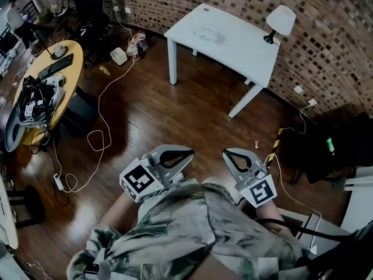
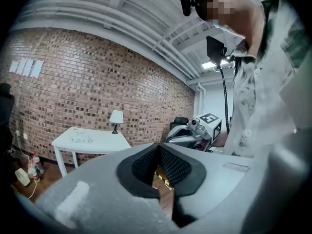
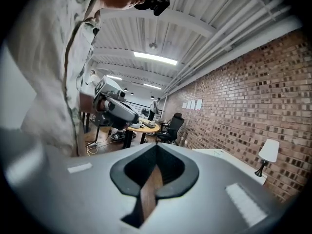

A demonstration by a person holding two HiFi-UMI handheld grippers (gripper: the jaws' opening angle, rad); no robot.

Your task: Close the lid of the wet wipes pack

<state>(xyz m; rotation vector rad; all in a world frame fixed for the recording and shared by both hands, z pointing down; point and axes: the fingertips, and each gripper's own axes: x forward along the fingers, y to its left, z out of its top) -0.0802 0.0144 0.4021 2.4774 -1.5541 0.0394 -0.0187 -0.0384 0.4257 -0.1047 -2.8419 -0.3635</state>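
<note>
ENTRY: wet wipes pack (image 1: 208,35). Small, pale, flat. Location: on top of the white table (image 1: 245,54), toward the end opposite the lamp (image 1: 280,21). Too small here to tell whether the lid is up or down.

HANDLING (judged, not seen): probably light. Soft film body, likely to dent and to slide on the smooth table top. Stiffer plastic flap as lid, snapping shut under a short press. Not fragile. Best contact: the free edge of the flap, pushed flat down rather than pinched. Second contact: the soft body beside the flap, pinned to the table to stop skating.

TONGS:
- left gripper (image 1: 178,155): tips brought together, nothing between the pads, only floor visible through the slot behind them. Well apart from the table, close against the person's shirt.
- right gripper (image 1: 236,159): tips likewise together, empty. Just as far from the table, beside the left one.

PROGRESS (judged): not begun. Pack untouched, a stretch of bare wooden floor between grippers and table. Next need: an approach to the table before any press on the lid.

RISK: pack shoving away across the table under a one-sided push.
</note>
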